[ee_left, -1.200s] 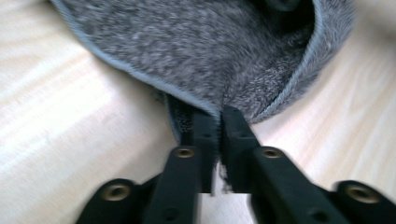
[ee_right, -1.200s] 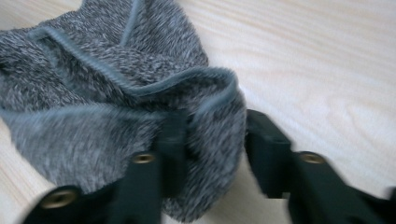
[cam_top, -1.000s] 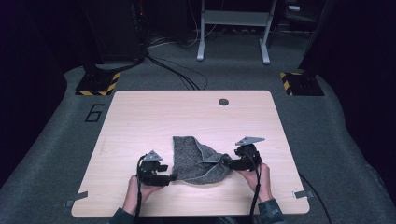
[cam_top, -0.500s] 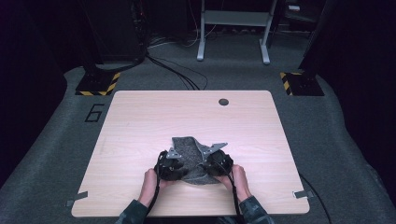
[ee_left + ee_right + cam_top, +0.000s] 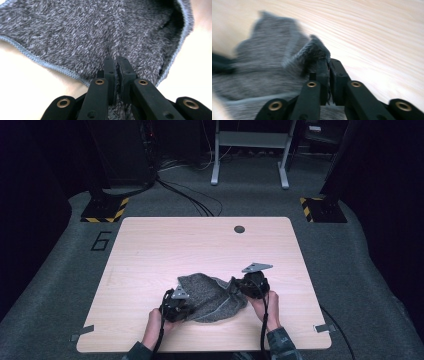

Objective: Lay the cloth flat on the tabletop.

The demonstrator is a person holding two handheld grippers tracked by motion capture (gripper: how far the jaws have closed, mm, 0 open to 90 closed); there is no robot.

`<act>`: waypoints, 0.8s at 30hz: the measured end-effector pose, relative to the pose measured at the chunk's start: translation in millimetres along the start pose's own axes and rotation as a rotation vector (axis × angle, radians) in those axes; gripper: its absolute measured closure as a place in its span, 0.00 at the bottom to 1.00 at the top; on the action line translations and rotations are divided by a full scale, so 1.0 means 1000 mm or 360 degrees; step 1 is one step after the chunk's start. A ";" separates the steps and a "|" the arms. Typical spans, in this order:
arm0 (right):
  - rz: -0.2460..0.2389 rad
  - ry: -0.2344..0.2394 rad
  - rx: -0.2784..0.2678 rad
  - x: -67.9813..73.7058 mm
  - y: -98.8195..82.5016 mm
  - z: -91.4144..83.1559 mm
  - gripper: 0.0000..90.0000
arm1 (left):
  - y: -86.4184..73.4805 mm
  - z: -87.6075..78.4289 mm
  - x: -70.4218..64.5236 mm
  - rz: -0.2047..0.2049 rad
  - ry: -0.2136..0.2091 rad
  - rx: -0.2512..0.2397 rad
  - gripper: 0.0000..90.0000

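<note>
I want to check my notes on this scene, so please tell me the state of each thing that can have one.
Grey fleece cloth: crumpled in a heap on the table, pinched at two edges.
Left tongs: just closed, shut on the cloth's near edge.
Right tongs: just closed, shut on a raised corner of the cloth.
Table: light wood, flat, with a round dark hole near its far edge.

Grey cloth [image 5: 267, 70] motion-blurred

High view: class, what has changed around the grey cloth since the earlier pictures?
Both jaws have just been closing: the left hand-held gripper and right hand-held gripper moved in and pinched the grey cloth, which bunched up. The table stayed put.
</note>
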State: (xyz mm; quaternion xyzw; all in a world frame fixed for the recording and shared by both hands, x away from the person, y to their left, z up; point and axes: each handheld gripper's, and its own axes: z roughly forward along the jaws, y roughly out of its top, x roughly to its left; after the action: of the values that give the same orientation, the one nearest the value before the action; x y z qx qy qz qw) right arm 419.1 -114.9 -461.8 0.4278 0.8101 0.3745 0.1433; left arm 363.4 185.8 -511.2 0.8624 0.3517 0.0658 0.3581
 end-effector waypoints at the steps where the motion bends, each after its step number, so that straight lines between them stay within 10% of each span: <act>1: 0.0017 -0.0024 0.0017 -0.006 -0.003 0.001 0.92 | -0.004 -0.003 -0.001 -0.0012 -0.0018 -0.0004 0.96; 9: 0.0135 0.0025 0.0041 -0.026 -0.017 0.004 0.69 | -0.009 -0.024 0.005 -0.0139 -0.0020 -0.0099 0.41; 16: -0.0052 0.0183 -0.0099 0.001 0.001 -0.023 0.46 | 0.010 -0.027 0.034 -0.0177 0.0140 -0.0117 0.33; 20: -0.0057 0.0195 -0.0030 0.003 0.010 -0.007 0.51 | 0.018 -0.015 0.039 -0.0168 0.0179 -0.0116 0.33; 24: -0.0071 0.0178 0.0032 -0.002 0.019 0.013 0.87 | 0.023 0.001 0.042 -0.0134 0.0173 -0.0043 0.41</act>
State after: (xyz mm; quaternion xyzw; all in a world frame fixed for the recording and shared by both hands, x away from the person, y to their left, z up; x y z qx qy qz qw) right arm 439.0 -103.6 -457.4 0.3895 0.8299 0.3862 0.1019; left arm 407.3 201.3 -502.4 0.8371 0.4056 0.1022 0.3525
